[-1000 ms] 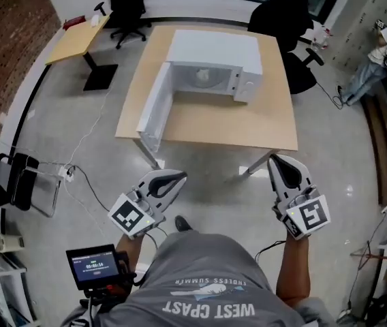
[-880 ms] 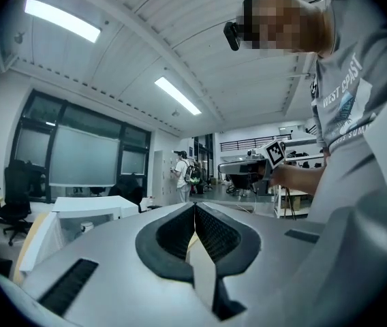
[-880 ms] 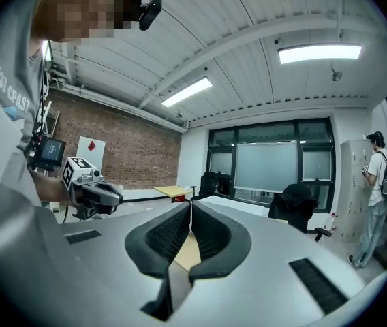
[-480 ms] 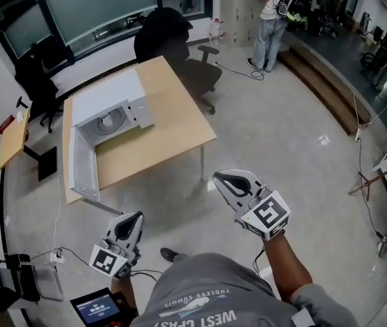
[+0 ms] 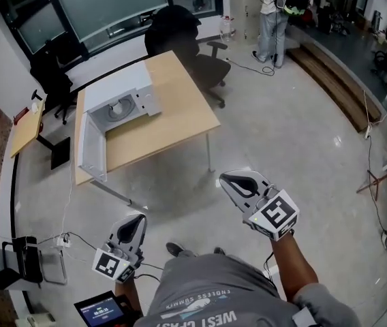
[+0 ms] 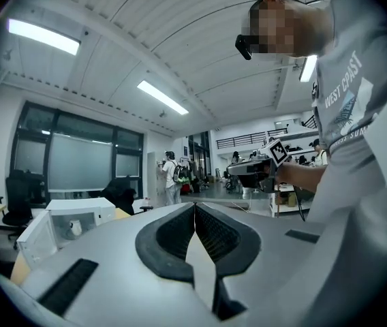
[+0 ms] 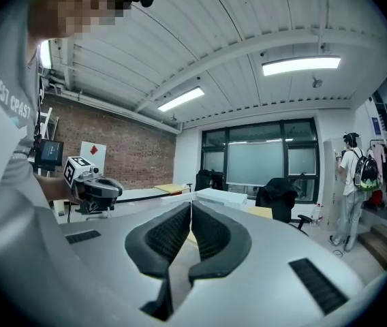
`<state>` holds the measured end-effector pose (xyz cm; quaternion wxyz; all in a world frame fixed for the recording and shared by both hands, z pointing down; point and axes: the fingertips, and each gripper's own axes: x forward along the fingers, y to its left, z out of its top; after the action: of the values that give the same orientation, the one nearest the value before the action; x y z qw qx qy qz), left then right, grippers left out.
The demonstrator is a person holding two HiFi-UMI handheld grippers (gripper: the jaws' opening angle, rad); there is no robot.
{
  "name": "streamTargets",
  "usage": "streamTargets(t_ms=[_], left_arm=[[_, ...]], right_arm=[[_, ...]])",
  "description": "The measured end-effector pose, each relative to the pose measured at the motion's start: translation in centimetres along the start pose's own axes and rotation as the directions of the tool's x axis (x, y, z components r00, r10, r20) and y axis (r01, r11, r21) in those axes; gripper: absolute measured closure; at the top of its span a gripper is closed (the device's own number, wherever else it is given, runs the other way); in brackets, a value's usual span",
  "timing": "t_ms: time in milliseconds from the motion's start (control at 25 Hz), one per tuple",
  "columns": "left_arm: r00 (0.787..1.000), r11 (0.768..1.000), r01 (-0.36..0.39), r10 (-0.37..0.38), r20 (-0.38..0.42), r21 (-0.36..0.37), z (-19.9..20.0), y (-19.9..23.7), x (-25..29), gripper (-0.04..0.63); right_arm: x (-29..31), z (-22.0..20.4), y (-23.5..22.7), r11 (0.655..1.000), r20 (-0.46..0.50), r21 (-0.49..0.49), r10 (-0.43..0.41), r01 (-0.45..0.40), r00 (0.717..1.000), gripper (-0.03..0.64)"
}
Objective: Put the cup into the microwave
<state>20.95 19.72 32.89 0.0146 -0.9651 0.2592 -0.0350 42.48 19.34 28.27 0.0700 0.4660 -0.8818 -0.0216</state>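
Observation:
The white microwave [image 5: 120, 95] stands on a wooden table [image 5: 173, 114] at the upper left, its door [image 5: 89, 147] swung wide open. In the left gripper view a small white thing [image 6: 75, 227] sits inside the microwave [image 6: 78, 213]; I cannot tell whether it is the cup. My left gripper [image 5: 139, 219] is low at the left, over the floor and well short of the table. My right gripper [image 5: 229, 178] is further forward, off the table's near corner. Both are shut, with the pads meeting and nothing between them, as the left gripper [image 6: 194, 207] and the right gripper [image 7: 191, 206] show.
A black office chair [image 5: 180, 27] stands behind the table, another [image 5: 50, 73] by the window. A person with a backpack [image 5: 276, 5] stands at the far right. A small side table [image 5: 26, 129], a folded chair [image 5: 18, 268] and floor cables [image 5: 71, 240] lie left.
The table and microwave, a second ago close and straight ahead, now lie further off at the upper left. Both grippers have swung right with the person and stay shut.

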Motion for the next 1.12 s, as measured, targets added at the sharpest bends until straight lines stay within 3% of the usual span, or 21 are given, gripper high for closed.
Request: streamTargets(t_ms=[240, 360, 520, 640, 880, 1120], left_arm=[[0.998, 0.998, -0.056, 0.056, 0.004, -0.004, 0.6, -1.1, -5.0, 0.574], [0.999, 0.999, -0.039, 0.039, 0.020, 0.002, 1.4, -3.0, -8.2, 0.574], [0.997, 1.000, -0.014, 0.013, -0.082, -0.016, -1.3, -3.9, -13.3, 0.574], [0.999, 0.999, -0.003, 0.001, -0.033, -0.053, -2.0, -2.4, -16.6, 0.574], [1.000, 1.000, 0.019, -0.019, 0.020, -0.011, -4.4, -1.8, -26.4, 0.574], [0.998, 0.999, 0.040, -0.040, 0.049, 0.006, -5.2, -2.8, -30.8, 0.574]], right_arm=[[0.6, 2.2, 5.5, 0.996, 0.034, -0.012, 0.085, -0.085, 0.996, 0.598], [-0.9, 4.1, 9.4, 0.996, 0.052, -0.003, 0.094, -0.094, 0.994, 0.598], [-0.4, 5.3, 14.9, 0.995, 0.042, -0.014, 0.099, -0.099, 0.994, 0.598], [2.0, 4.1, 19.7, 0.995, 0.058, 0.004, 0.095, -0.095, 0.994, 0.598], [5.1, 4.0, 30.8, 0.993, 0.066, 0.031, 0.112, -0.114, 0.992, 0.598], [4.6, 2.8, 36.2, 0.994, 0.040, 0.024, 0.105, -0.106, 0.994, 0.598]])
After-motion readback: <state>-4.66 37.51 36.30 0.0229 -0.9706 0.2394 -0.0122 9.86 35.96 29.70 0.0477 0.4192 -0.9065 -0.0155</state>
